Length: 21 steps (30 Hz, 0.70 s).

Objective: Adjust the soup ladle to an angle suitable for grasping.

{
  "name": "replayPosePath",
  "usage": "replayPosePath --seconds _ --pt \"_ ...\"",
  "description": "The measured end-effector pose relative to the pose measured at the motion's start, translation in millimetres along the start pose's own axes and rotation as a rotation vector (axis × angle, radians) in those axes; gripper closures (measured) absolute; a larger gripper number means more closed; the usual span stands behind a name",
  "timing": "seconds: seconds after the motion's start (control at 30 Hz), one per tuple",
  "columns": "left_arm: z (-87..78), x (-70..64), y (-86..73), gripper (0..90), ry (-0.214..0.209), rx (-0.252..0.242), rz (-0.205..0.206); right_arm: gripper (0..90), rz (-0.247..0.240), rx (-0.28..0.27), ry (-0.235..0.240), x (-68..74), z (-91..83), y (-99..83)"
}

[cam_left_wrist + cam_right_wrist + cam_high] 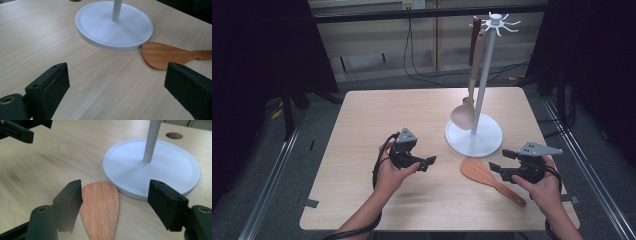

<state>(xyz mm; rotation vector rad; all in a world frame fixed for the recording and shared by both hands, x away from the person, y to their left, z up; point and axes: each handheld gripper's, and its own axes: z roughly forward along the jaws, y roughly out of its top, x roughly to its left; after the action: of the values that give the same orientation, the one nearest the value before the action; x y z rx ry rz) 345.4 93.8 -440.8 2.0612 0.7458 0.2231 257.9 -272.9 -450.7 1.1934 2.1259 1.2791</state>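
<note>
Right gripper (495, 170) lining up on the spatula (492, 180)

The spatula lies flat on the counter (362, 130), its blade tip just beside the rack (474, 135) base (a spoon (464, 112) already hangs there). Both grippers are spread wide, empty; the left gripper (430, 162) hovers near. The step looks like the approach: next, the right jaws should drop astride the blade or handle and close.

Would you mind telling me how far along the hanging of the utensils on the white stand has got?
Done: one pale wooden spoon hangs from the white hook stand. In hand: the right tongs, jaws open, sit over the reddish-brown wooden spatula lying flat on the light wooden table, not yet gripping it. The left tongs are open and empty. Left: grasping, lifting and hanging the spatula.
</note>
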Motion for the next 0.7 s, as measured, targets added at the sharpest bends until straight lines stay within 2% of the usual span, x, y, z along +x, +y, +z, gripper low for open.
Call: replayPosePath --seconds 0.2,0.37,0.4,0.53,0.6,0.7 --pt "-0.7 1.0 -1.0 5.9 0.003 0.002 0.001 29.2 -0.014 0.041 0.014 2.5 4.5 -1.7" --pt "-3.0 1.3 -0.7 5.9 0.008 -0.006 -0.010 29.2 -0.041 0.130 0.032 3.9 13.1 -8.8" --pt "-4.0 2.1 -0.1 5.9 0.008 -0.004 -0.001 29.4 -0.050 0.148 0.026 4.1 14.9 -10.5" --pt "-6.1 4.3 -0.3 5.9 0.012 -0.013 -0.012 31.7 -0.048 0.178 0.033 6.4 21.7 -15.3" --pt "-7.8 5.3 -0.5 5.9 0.019 -0.016 -0.017 32.0 -0.074 0.216 0.016 8.3 26.2 -17.4" --pt "-10.6 6.5 -0.3 6.0 0.024 -0.018 -0.013 34.5 -0.101 0.252 0.017 10.7 31.5 -21.0"
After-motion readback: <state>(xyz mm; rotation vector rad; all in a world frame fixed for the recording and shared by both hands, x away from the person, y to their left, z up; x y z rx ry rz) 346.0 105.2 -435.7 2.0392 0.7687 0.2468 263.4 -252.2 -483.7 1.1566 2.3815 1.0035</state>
